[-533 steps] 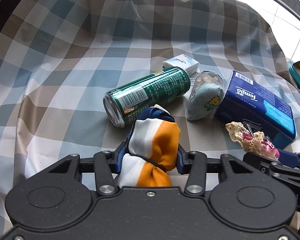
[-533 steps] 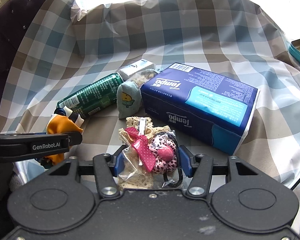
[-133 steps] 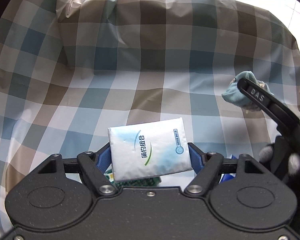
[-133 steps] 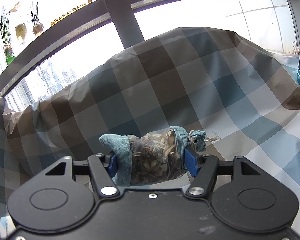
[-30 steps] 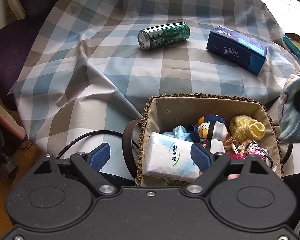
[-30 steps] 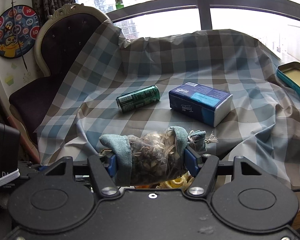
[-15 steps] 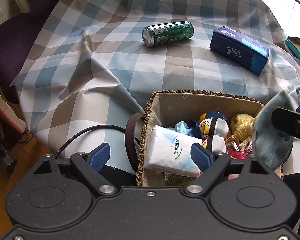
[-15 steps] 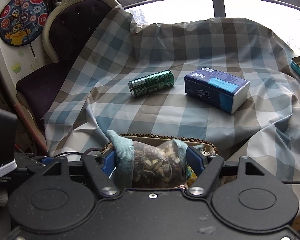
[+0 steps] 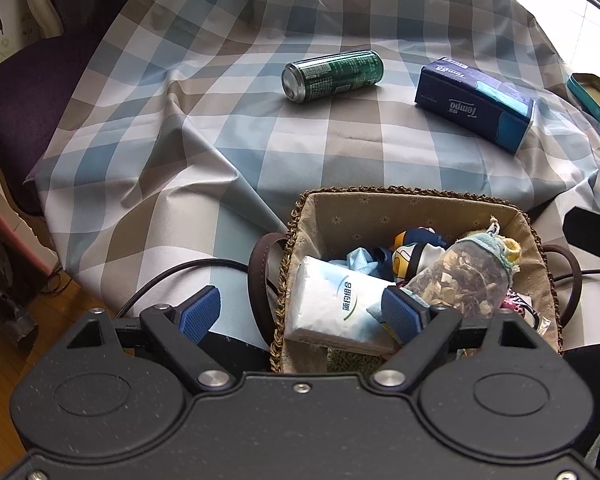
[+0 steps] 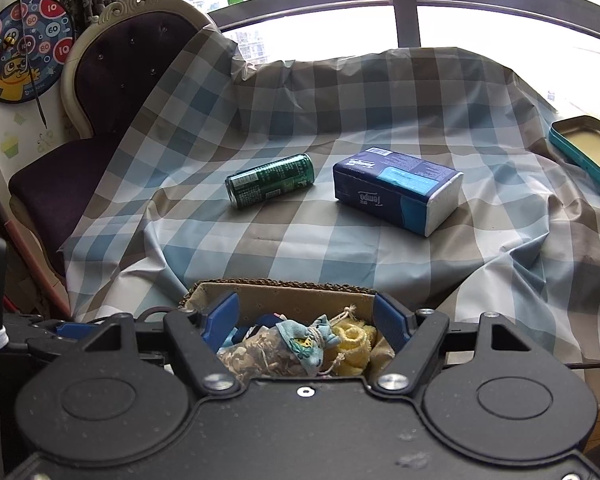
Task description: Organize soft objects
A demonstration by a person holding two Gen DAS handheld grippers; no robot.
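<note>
1. The herb sachet (image 9: 466,276) lies in the woven basket (image 9: 380,216) at lower right, beside the white tissue pack (image 9: 332,300).
2. Both the left gripper (image 9: 300,312) and the right gripper (image 10: 306,320) stand spread, gripping nothing.
3. A green can (image 9: 332,76) and a blue tissue box (image 9: 476,104) lie at upper centre; the yellow item (image 10: 352,340) is possibly a sock.

Daylight, bright, entering from the far window (image 10: 324,12), which is blown out to white. Checked cloth (image 9: 236,128) evenly lit, with soft fold shadows. Can (image 9: 332,75) shows faint glare. Near left corners dim. Strong fisheye bending at all edges. Focus sharp throughout; near black housings underexposed, speckled with dust.
</note>
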